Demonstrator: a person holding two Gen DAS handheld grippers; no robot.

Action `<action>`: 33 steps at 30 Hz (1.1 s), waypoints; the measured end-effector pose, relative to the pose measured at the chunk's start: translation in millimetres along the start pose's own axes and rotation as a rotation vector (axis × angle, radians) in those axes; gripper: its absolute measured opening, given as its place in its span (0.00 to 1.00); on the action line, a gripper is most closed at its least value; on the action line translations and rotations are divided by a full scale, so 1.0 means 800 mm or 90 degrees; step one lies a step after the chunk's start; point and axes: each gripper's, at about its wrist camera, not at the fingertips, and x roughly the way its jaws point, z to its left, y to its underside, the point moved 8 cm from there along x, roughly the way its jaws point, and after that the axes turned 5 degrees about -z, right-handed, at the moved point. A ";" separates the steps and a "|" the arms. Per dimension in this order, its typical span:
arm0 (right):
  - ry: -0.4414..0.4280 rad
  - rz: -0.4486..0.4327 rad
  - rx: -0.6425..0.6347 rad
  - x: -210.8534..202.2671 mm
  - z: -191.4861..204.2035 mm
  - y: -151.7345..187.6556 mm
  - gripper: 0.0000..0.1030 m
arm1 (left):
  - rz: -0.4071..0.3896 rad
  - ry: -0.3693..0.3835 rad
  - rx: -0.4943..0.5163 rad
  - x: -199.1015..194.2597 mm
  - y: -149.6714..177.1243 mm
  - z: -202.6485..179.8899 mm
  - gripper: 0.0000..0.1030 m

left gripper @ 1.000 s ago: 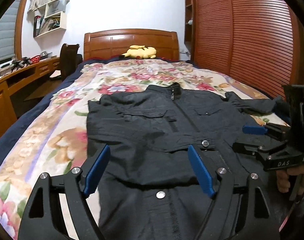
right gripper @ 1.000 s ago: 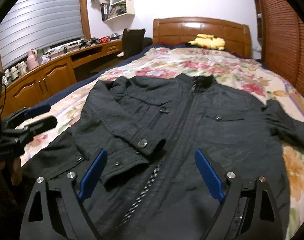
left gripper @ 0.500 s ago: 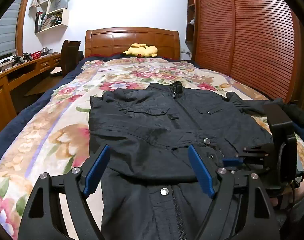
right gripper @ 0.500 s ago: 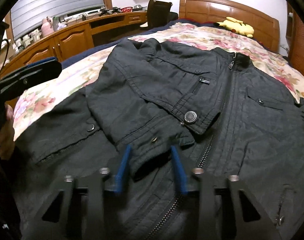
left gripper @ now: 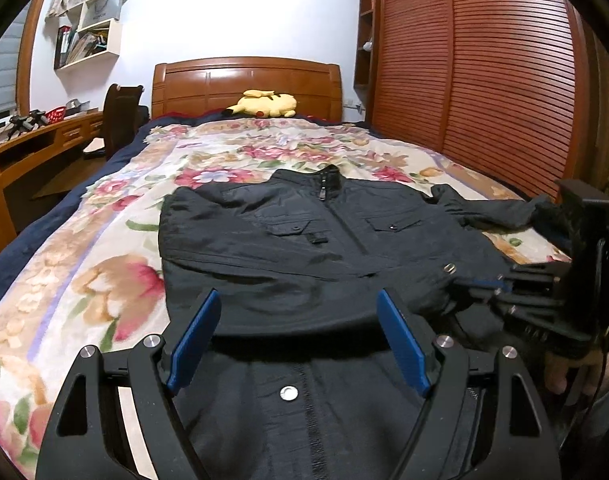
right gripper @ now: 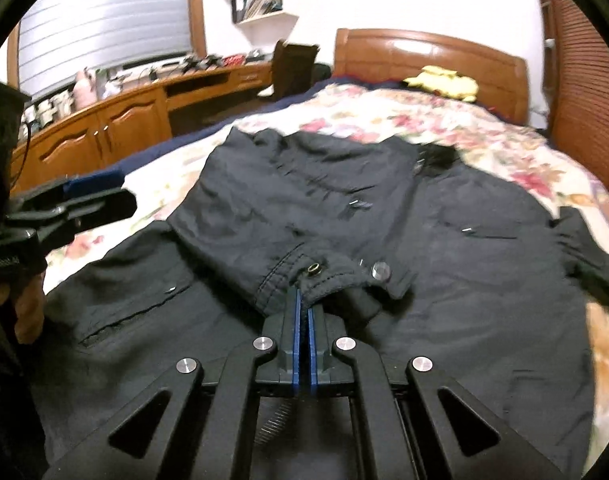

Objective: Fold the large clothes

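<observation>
A black zip jacket (left gripper: 304, 248) lies face up on the floral bedspread (left gripper: 84, 272), collar toward the headboard. One sleeve is folded across its front, and the cuff (right gripper: 316, 274) ends near the zip. My right gripper (right gripper: 303, 294) is shut on the edge of that cuff, blue pads pressed together; it also shows at the right of the left wrist view (left gripper: 500, 284). My left gripper (left gripper: 298, 296) hovers open above the jacket's lower front with nothing between its pads. It appears at the left edge of the right wrist view (right gripper: 92, 194). The other sleeve (left gripper: 492, 212) lies stretched out sideways.
A yellow plush toy (left gripper: 264, 106) rests by the wooden headboard (left gripper: 244, 84). Slatted wardrobe doors (left gripper: 484, 80) run along one side of the bed; a long wooden desk (right gripper: 116, 120) and a chair (left gripper: 120, 120) line the other. A person's hand (left gripper: 556, 374) holds the right gripper.
My right gripper went from wide open to shut, moving forward onto the folded sleeve's cuff and pinching it. The left gripper stayed open over the jacket's lower front.
</observation>
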 end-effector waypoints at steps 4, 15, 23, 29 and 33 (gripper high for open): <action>0.049 0.003 -0.005 -0.021 -0.030 0.022 0.03 | 0.002 0.005 0.010 0.003 0.002 -0.014 0.78; 0.134 -0.001 -0.009 -0.079 -0.044 0.057 0.03 | -0.003 0.020 0.008 0.010 -0.005 -0.043 0.78; 0.150 0.001 -0.008 -0.109 -0.031 0.054 0.03 | 0.000 0.022 0.013 0.019 -0.005 -0.058 0.78; 0.117 0.009 0.005 -0.111 -0.033 0.052 0.03 | -0.002 0.021 0.022 0.022 -0.005 -0.064 0.80; 0.099 0.006 0.016 -0.111 -0.036 0.048 0.10 | -0.011 0.029 0.028 0.017 -0.009 -0.068 0.86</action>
